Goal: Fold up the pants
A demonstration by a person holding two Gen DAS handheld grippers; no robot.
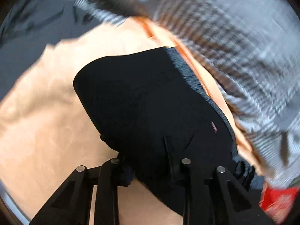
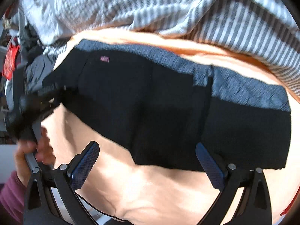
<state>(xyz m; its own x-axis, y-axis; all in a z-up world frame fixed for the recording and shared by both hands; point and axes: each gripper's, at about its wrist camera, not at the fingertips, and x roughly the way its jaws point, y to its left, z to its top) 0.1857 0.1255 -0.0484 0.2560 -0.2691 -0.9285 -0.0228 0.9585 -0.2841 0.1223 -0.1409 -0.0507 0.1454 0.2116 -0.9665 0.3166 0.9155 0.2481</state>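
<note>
Black pants point(image 2: 150, 101) folded on the peach sheet point(image 2: 150, 187), long axis left-right. Right gripper point(image 2: 148, 168) spread wide, just near of their near edge. Left gripper point(image 1: 150, 161) seemingly pinching the left end.

Peach sheet point(image 2: 150, 187) underneath, striped grey blanket point(image 2: 131, 3) bunched behind, sunlit patches
</note>
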